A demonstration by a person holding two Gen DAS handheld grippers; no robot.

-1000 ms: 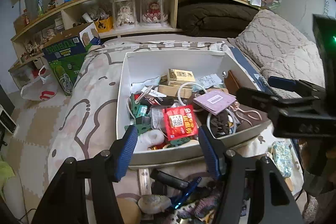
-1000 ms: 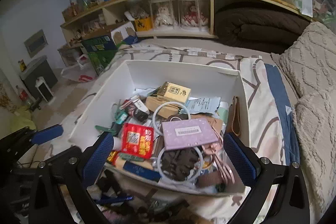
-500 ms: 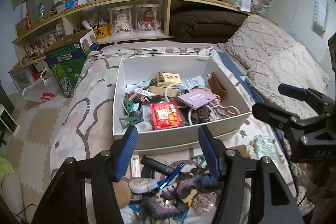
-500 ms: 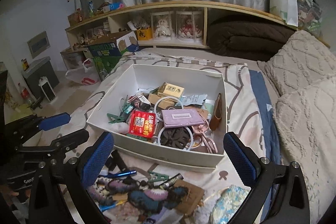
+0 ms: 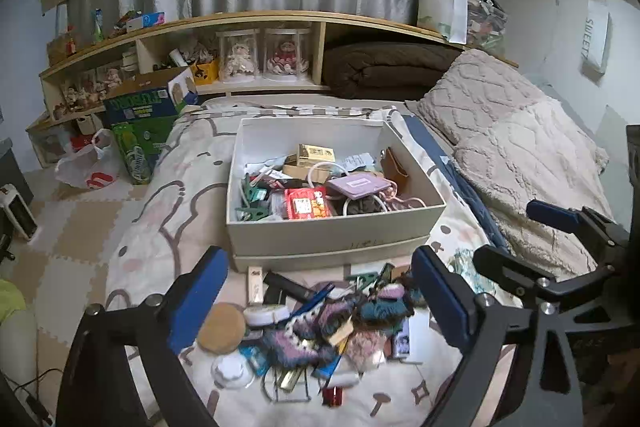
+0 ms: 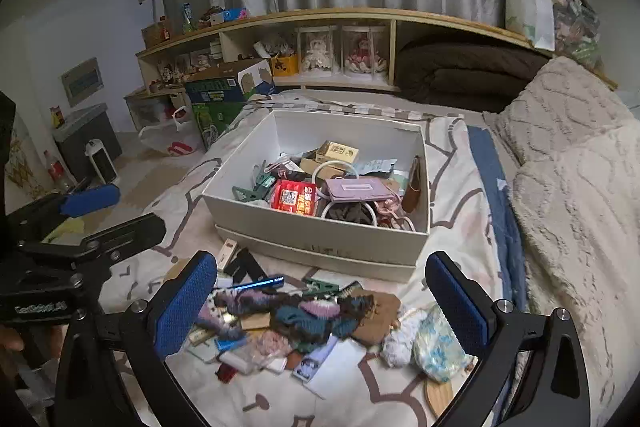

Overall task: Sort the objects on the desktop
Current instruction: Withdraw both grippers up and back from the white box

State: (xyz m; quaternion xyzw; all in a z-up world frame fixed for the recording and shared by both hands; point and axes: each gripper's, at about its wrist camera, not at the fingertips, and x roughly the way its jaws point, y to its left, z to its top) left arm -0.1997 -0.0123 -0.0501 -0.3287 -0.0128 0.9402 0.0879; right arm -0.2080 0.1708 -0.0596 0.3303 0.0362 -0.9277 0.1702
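Bedspread (image 5: pixel 168 211) lies bare left of the white box (image 5: pixel 332 231), which stands mid-bed, full of small items. Loose pile (image 5: pixel 320 319) of objects sits just before its near wall. Left gripper (image 5: pixel 316 299) jaws are opening, nothing between. Right gripper (image 6: pixel 320 303) stands wide apart, empty.

Both grippers share one build: the left gripper (image 5: pixel 318 297) and right gripper (image 6: pixel 322 301) have black angular frames, silver screws at the joints and textured blue pads (image 6: pixel 184 309) lining each finger
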